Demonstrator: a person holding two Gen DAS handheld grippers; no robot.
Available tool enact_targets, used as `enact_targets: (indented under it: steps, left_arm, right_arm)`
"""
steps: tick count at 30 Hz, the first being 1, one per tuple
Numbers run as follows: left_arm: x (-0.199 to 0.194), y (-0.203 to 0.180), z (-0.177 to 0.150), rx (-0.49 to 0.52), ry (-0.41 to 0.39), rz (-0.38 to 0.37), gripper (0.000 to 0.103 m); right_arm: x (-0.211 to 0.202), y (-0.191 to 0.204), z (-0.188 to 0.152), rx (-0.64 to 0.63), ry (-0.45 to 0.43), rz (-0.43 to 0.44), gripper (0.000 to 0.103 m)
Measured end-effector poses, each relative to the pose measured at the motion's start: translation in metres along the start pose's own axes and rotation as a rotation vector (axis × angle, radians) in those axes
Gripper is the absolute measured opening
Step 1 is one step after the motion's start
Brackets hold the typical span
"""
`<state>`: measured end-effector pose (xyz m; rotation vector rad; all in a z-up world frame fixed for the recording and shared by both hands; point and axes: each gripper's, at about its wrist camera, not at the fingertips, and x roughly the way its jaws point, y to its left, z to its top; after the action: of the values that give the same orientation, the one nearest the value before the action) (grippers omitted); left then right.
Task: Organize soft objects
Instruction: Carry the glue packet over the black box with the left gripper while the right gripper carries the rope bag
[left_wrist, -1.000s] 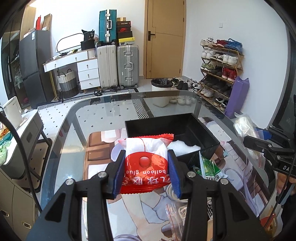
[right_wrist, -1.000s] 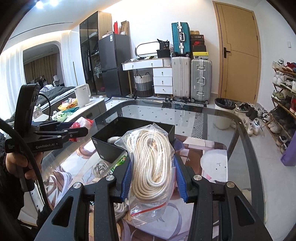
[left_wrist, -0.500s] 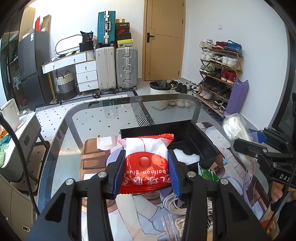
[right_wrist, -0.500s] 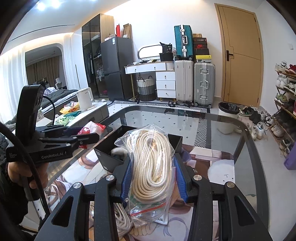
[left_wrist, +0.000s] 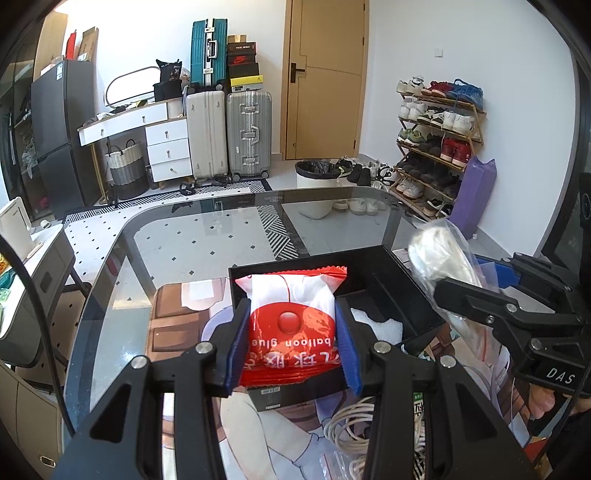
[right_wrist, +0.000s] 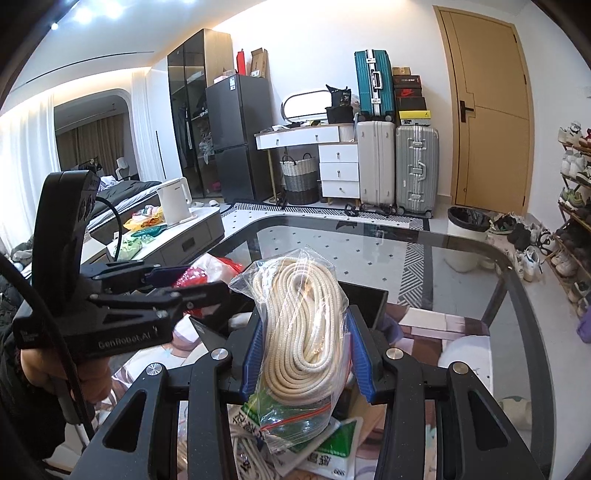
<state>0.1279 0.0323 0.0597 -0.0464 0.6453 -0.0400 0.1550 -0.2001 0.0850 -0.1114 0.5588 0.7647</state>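
Observation:
My left gripper (left_wrist: 291, 345) is shut on a red and white packet marked "balloon glue" (left_wrist: 291, 325), held over the near left part of the black bin (left_wrist: 399, 291). Something white (left_wrist: 376, 325) lies inside the bin. My right gripper (right_wrist: 306, 354) is shut on a clear zip bag of coiled cream rope (right_wrist: 299, 325), held just before the bin's near edge (right_wrist: 365, 299). In the left wrist view the rope bag (left_wrist: 443, 258) hangs at the bin's right side. In the right wrist view the left gripper (right_wrist: 207, 284) and the red packet (right_wrist: 207, 271) show at the left.
The bin stands on a glass table (left_wrist: 207, 236) over a printed mat (left_wrist: 177, 317). Loose white cord (left_wrist: 351, 424) and green-printed packets (right_wrist: 332, 450) lie on the near table. A person's hand (right_wrist: 44, 365) grips the left tool. Suitcases, a bin and a shoe rack stand beyond.
Both grippers have moved forward toward the black bin with their loads. The red packet now hangs over the bin's near part and the rope bag is closer to its edge.

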Motion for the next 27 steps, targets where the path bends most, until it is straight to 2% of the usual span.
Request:
enact_targets:
  steps: [7,27]
  left_arm:
    - [0.011,0.003,0.003,-0.010,0.000,-0.008,0.042]
    - [0.041,0.009,0.004,-0.017,0.023,-0.005,0.042]
  right_arm:
    - [0.018,0.001,0.009,0.010,-0.018,0.011,0.042]
    - [0.070,-0.016,0.013,0.002,0.035,0.012,0.042]
